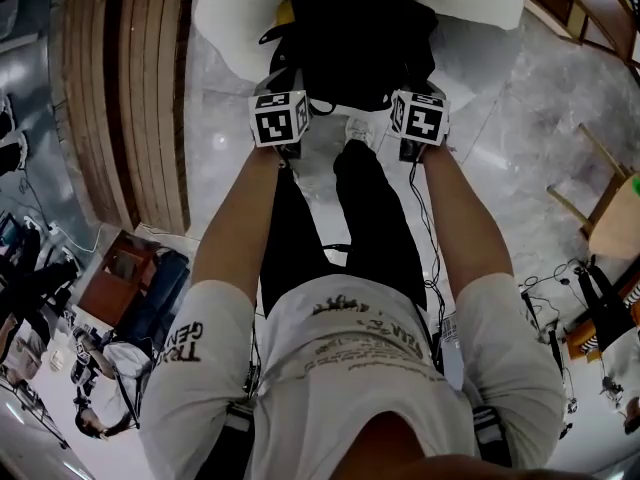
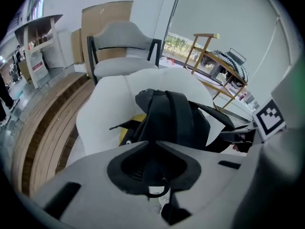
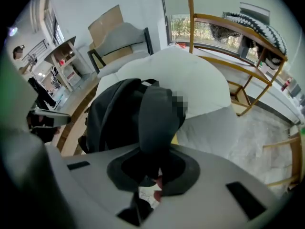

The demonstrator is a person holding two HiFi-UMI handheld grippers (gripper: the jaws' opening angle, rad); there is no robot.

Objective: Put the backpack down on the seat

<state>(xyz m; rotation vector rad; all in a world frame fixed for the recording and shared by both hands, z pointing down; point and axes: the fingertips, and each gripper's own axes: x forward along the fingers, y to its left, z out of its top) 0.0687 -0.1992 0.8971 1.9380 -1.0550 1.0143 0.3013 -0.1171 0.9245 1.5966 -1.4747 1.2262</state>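
The backpack [image 1: 360, 38] is sitting against the white seat [image 1: 225, 18], right at its front edge, and I am holding it from both sides. My left gripper [image 1: 287, 86] is clamping a black strap [image 2: 175, 116], and my right gripper [image 1: 418, 90] is clamping the wide padded strap [image 3: 157, 113]. I can't tell whether the seat is bearing its full weight.

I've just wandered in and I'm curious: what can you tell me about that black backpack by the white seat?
The backpack is black, soft fabric by its look, hanging upright by its padded shoulder straps. The left gripper holds one strap, the right gripper the other. It is up against the white seat; whether its weight rests there can't be told. Something yellow shows beside it.
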